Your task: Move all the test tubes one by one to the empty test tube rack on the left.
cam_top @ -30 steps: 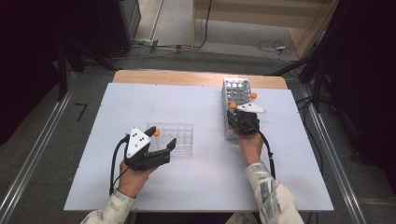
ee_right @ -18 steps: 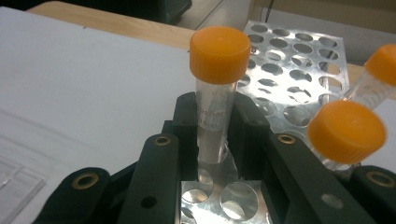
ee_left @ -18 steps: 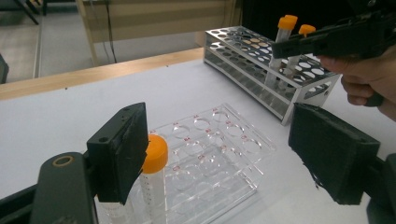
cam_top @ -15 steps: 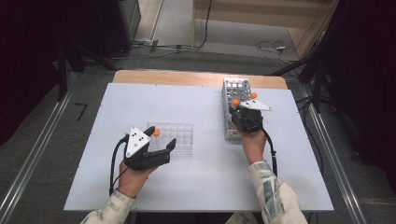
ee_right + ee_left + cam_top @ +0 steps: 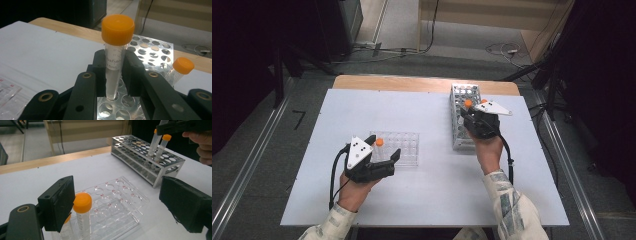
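My right gripper (image 5: 468,111) is shut on a clear tube with an orange cap (image 5: 116,32), holding it upright over the metal rack (image 5: 150,50). The tube's tip sits at one of the rack's holes. A second orange-capped tube (image 5: 182,66) stands in the rack just beside it. My left gripper (image 5: 122,206) is open at the near edge of the clear plastic rack (image 5: 117,205). One orange-capped tube (image 5: 82,215) stands in that rack, right by the gripper's left jaw. Part of another orange cap shows behind that jaw.
The metal rack (image 5: 462,120) stands at the right of the white table (image 5: 312,150), and the clear rack (image 5: 402,147) sits left of centre. A wooden strip (image 5: 412,82) runs along the far edge. Cables lie on the floor beyond.
My right gripper has carried its tube a little farther along the metal rack, away from me. The left gripper has stayed in place and open.
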A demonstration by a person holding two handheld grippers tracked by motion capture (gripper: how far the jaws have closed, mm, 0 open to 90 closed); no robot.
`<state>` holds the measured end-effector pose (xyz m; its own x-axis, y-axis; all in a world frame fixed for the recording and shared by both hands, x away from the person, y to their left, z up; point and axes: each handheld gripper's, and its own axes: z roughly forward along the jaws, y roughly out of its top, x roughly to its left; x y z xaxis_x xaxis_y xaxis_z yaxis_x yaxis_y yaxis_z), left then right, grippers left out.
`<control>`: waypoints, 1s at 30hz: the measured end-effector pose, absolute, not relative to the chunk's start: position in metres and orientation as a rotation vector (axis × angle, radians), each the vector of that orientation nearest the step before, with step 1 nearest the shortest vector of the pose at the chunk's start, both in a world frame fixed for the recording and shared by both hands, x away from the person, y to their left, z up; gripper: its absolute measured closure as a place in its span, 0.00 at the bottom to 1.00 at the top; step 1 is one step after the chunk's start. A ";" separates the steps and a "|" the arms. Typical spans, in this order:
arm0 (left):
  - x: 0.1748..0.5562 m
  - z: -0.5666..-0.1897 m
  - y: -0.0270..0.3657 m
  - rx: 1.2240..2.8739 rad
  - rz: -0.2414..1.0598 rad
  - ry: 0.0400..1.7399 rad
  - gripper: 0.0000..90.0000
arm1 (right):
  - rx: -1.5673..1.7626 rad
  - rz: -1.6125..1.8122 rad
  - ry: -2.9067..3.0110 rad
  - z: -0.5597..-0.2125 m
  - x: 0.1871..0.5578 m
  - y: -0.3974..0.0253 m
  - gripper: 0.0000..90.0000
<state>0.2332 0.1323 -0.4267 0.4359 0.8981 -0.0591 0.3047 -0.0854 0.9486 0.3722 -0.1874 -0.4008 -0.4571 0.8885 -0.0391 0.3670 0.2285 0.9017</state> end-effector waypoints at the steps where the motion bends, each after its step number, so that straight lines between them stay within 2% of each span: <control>1: 0.233 -0.427 0.132 1.630 0.700 1.070 0.16 | 1.147 1.198 1.941 -0.399 0.371 -0.188 0.79; 12: 0.233 -0.427 0.132 1.634 0.700 1.068 0.16 | 1.057 1.280 2.029 -0.392 0.344 -0.183 0.79; 30: 0.232 -0.428 0.128 1.646 0.693 1.059 0.16 | 0.928 1.357 2.205 -0.415 0.301 -0.165 0.79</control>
<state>0.2318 0.1283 -0.4278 0.4485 0.8922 -0.0537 0.3080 -0.0979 0.9463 0.3006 -0.1647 -0.4155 -0.7056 0.7084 0.0152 0.3327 0.3123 0.8898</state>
